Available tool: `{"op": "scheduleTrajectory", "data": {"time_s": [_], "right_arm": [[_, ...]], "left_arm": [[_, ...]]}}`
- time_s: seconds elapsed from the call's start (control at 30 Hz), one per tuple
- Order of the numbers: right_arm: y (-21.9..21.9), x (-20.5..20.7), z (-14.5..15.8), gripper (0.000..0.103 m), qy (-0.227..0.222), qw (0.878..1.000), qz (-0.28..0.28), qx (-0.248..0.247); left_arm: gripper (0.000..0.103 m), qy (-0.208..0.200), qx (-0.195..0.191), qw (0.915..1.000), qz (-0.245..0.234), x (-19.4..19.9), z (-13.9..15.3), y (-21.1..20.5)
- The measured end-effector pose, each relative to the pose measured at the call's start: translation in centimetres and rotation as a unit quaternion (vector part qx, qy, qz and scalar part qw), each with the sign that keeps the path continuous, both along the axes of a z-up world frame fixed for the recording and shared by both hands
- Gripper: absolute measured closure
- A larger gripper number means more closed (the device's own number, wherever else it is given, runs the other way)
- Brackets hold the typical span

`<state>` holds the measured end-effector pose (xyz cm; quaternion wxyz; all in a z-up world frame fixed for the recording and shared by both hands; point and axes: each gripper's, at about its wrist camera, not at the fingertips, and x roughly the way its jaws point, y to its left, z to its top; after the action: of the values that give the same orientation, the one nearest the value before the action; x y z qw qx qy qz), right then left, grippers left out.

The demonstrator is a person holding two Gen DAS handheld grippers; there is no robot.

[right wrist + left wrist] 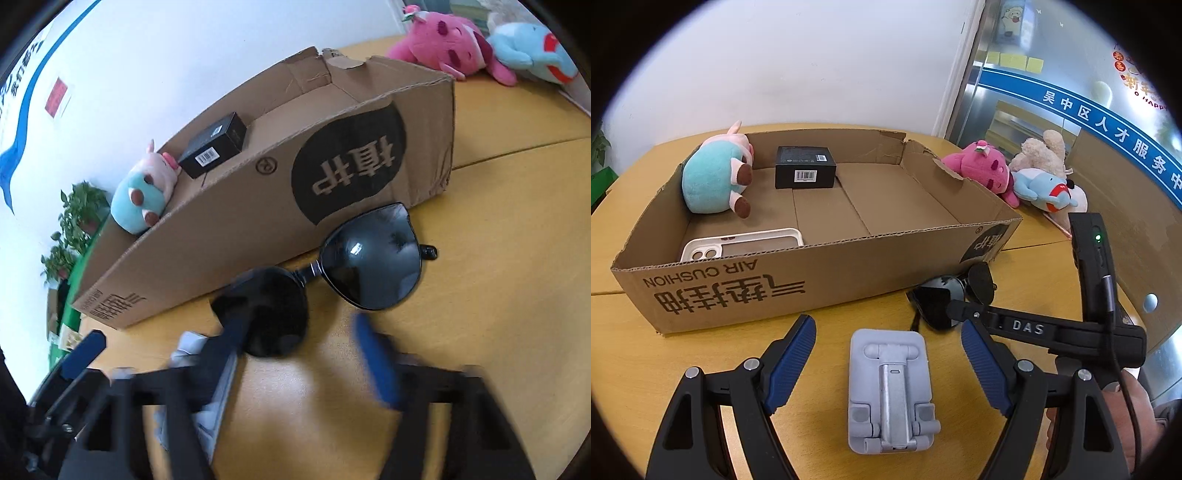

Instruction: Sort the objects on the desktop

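A grey folding phone stand (890, 387) lies flat on the wooden table between the blue pads of my left gripper (886, 321), which is open and not touching it. Black sunglasses (373, 258) lie just in front of the cardboard box (812, 280). In the right wrist view my right gripper (299, 314) is blurred. Its left finger overlaps the left lens, and bare table shows between its blue pad (373, 362) and that lens. One of its fingers (964, 309) reaches over the sunglasses (938, 299) in the left wrist view.
The box holds a teal and pink plush (709, 177), a small black carton (805, 170) and a white phone case (738, 245). Pink (982, 170), blue (1041, 188) and beige (1041, 151) plush toys lie to its right. A hand (1126, 406) holds the right gripper.
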<state>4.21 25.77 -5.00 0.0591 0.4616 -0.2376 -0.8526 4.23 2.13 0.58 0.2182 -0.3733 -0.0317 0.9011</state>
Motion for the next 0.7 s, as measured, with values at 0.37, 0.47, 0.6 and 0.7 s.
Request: {"op": "scheduleTrajectory", "data": {"time_s": [0.37, 0.47, 0.6, 0.7], "right_arm": [[0.9, 0.8, 3.1, 0.051, 0.042, 0.985, 0.163, 0.043], [1.4, -0.3, 5.5, 0.033, 0.092, 0.969, 0.207, 0.099], [4.0, -2.5, 7.8, 0.033, 0.137, 0.965, 0.203, 0.096], [7.2, -2.8, 9.1, 0.026, 0.166, 0.967, 0.182, 0.073]], "left_arm": [[0.022, -0.010, -0.002, 0.9998, 0.015, -0.5, -0.5, -2.4], [0.022, -0.004, -0.010, 0.9996, 0.025, -0.9, -0.4, -3.0], [0.022, 0.013, -0.001, 0.9967, 0.080, -1.5, 1.0, -6.1], [0.022, 0.029, 0.002, 0.9893, 0.143, -2.1, 2.0, -9.7]]}}
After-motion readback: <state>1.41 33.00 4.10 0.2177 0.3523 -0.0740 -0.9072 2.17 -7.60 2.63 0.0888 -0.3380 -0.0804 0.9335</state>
